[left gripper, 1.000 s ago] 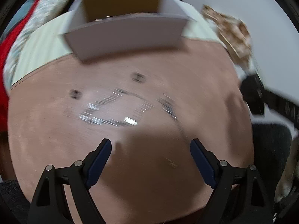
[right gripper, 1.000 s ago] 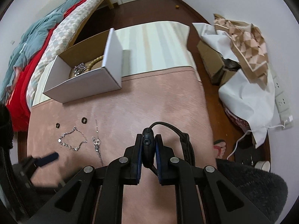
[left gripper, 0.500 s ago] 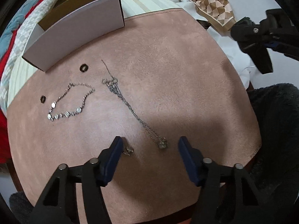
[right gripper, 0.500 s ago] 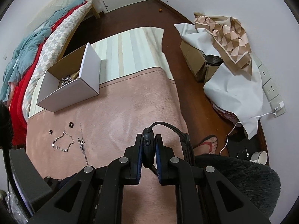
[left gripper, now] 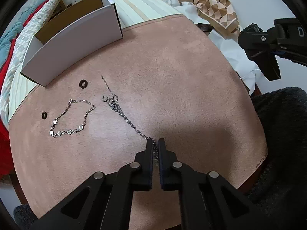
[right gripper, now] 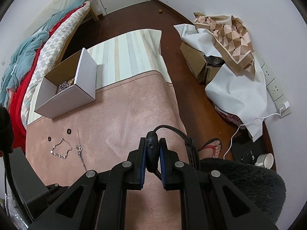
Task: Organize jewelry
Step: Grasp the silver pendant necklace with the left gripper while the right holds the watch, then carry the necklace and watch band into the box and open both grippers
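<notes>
A thin silver necklace (left gripper: pixel 122 113) lies stretched across the pink mat (left gripper: pixel 172 76). My left gripper (left gripper: pixel 155 140) points down at the mat and is shut on the necklace's near end, the chain pinched between the pads. A silver disc bracelet (left gripper: pixel 71 118) and two small dark rings (left gripper: pixel 83 84) (left gripper: pixel 44 115) lie to its left. The white cardboard box (left gripper: pixel 76 44) stands behind them, with jewelry (right gripper: pixel 64 87) inside. My right gripper (right gripper: pixel 153 140) hangs above the mat's right edge, shut on a black watch (right gripper: pixel 152 149), whose strap (right gripper: pixel 190 147) loops out to the right.
A person's foot in a red flip-flop (right gripper: pixel 211 147) rests on the wood floor by the mat. A dark fuzzy fabric (right gripper: pixel 249 182) lies near right. A striped rug (right gripper: pixel 130 57), a bed with quilts (right gripper: pixel 38 48), a cloth-covered box pile (right gripper: pixel 230 67) and a cup (right gripper: pixel 265 160) surround the mat.
My left gripper went from wide open to shut, settling on the near end of the necklace. My right gripper kept its hold on the watch and shifted slightly to the right.
</notes>
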`<state>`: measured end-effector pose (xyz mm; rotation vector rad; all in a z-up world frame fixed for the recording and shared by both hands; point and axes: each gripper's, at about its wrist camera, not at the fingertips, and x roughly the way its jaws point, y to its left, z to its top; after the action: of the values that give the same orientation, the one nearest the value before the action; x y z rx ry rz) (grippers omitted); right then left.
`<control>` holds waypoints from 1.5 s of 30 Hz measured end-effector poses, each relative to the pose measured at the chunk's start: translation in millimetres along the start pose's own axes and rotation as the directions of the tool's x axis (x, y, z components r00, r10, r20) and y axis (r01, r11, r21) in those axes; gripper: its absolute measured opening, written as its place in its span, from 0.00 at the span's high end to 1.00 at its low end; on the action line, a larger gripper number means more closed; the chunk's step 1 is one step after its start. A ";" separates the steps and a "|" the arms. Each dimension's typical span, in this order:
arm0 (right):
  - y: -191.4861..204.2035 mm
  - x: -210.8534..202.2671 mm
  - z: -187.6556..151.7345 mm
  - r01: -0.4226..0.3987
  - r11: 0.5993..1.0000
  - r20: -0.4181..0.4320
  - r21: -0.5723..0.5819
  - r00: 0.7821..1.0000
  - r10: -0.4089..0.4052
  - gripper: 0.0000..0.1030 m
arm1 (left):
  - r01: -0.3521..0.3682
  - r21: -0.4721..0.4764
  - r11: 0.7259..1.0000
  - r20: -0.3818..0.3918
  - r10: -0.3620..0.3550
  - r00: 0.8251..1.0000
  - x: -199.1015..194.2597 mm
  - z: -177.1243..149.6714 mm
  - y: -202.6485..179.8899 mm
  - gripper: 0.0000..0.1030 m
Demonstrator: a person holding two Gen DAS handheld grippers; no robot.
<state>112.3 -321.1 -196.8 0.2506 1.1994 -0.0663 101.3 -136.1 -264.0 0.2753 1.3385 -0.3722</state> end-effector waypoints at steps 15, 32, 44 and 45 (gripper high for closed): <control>26.9 -20.0 20.4 -0.077 0.997 0.060 -0.015 0.995 0.078 0.87 | 0.015 -0.204 0.979 0.148 0.016 0.989 -84.2 9.2 101.9 1.00; 16.8 -15.0 14.3 -0.043 0.999 0.036 0.002 0.998 0.043 0.87 | 0.148 -0.094 0.985 -0.004 -0.149 0.989 -19.3 -23.1 18.7 0.60; 5.7 -7.5 13.0 -0.027 0.999 0.027 0.028 0.999 0.027 0.87 | 0.017 0.031 0.999 0.013 -0.017 1.000 -5.7 -22.3 -4.8 0.91; 6.1 -6.9 12.9 -0.028 0.999 0.026 0.029 0.999 0.028 0.87 | 0.017 0.034 0.999 0.016 -0.017 1.000 -5.1 -21.5 -7.3 0.91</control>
<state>122.7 -318.7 -185.0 0.2917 1.1700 -0.0628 78.1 -133.5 -263.5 0.2889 1.3202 -0.4109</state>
